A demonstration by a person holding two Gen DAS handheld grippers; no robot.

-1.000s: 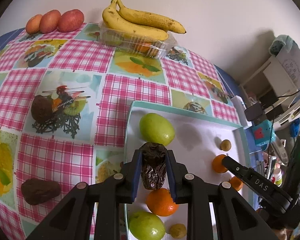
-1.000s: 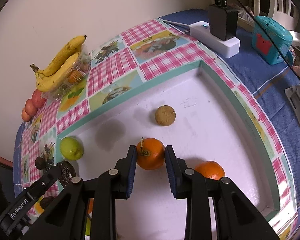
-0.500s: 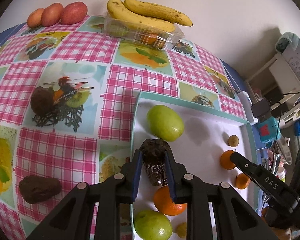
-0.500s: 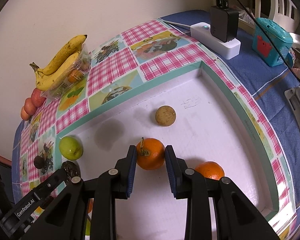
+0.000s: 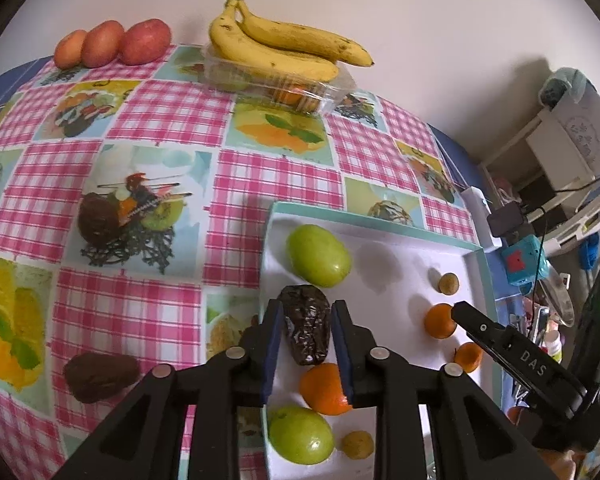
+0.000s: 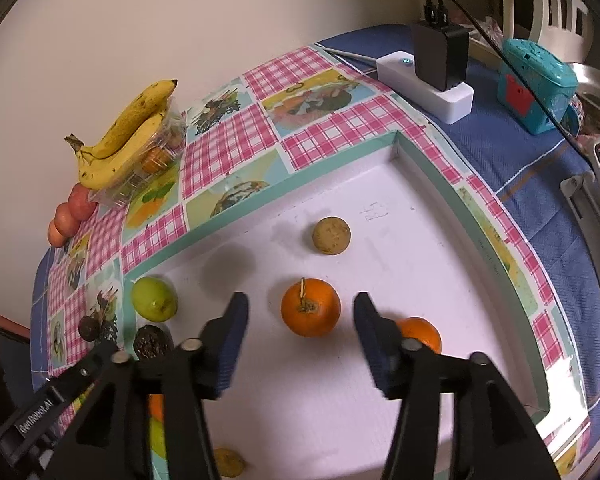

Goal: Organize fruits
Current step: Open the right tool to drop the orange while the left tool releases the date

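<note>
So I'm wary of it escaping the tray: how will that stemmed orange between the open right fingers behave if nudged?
The orange looks round and sits free on the smooth white tray, so it will probably roll. The tray's raised rim should stop it. The right gripper stands open with gaps either side, so one finger touching first would likely push it sideways.

The left gripper [image 5: 306, 334] has its two fingers closed on a dark wrinkled fruit [image 5: 307, 324], which it holds above the near left part of the white tray [image 5: 396, 240]. Just behind this fruit, in the tray, lies a green fruit [image 5: 318, 255]. Just in front of it lies an orange [image 5: 324, 390], and further front a second green fruit [image 5: 301, 434]. To the right of the tray's middle, the tip of the right gripper [image 5: 466, 312] touches a small orange [image 5: 439, 321]. Left of the tray, on the checked tablecloth [image 5: 140, 184], lies a brown fruit [image 5: 100, 376].
</note>
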